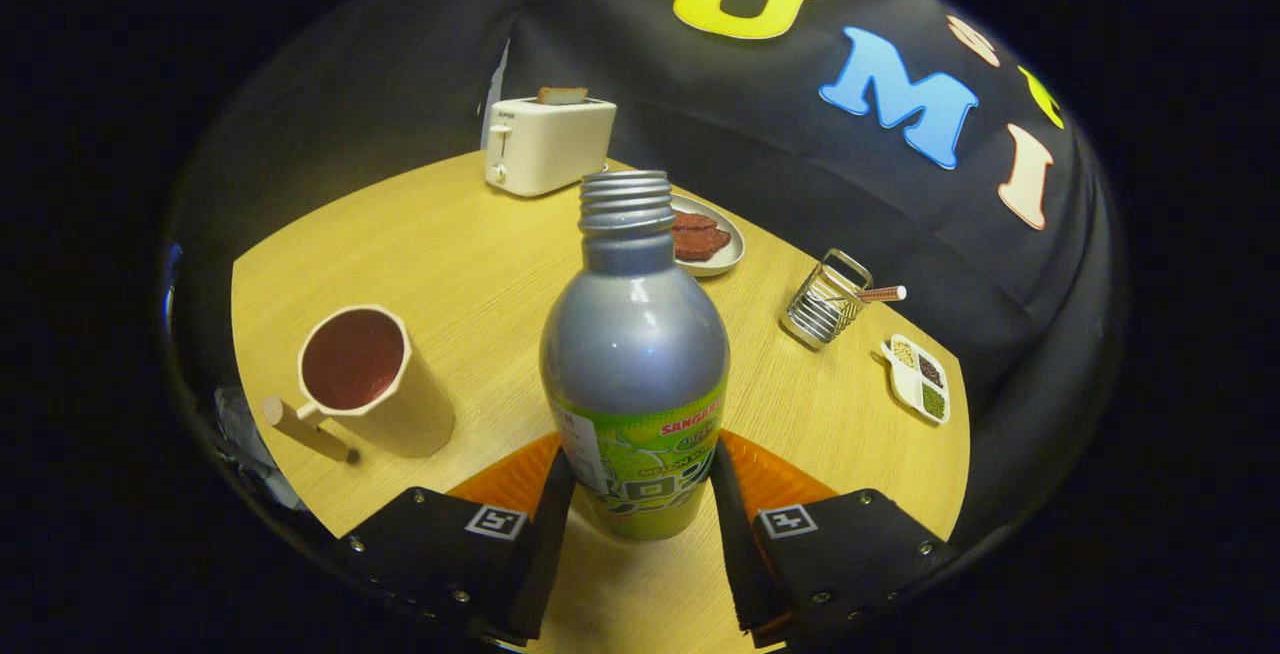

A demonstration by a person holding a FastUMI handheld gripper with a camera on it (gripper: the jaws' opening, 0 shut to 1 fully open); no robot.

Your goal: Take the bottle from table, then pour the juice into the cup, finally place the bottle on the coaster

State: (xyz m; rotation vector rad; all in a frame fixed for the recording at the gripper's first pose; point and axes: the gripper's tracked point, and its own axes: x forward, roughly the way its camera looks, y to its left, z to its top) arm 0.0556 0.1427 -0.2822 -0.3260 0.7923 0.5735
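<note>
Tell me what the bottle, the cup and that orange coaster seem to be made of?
The bottle, held between the tool's fingers, looks like metal: silvery sheen, threaded neck, glossy printed label. The cup looks like matte beige plastic, perhaps ceramic. The coaster seems ribbed, glossy plastic.

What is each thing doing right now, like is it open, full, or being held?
Bottle: upright, cap off, between the jaws, over the orange coaster.
Gripper: jaws closed against the bottle's sides.
Cup: upright, holding dark red juice.
Toaster: a slice sticking up from its slot.
Plate: holding dark slices.
Wire rack: standing on the table.
</note>
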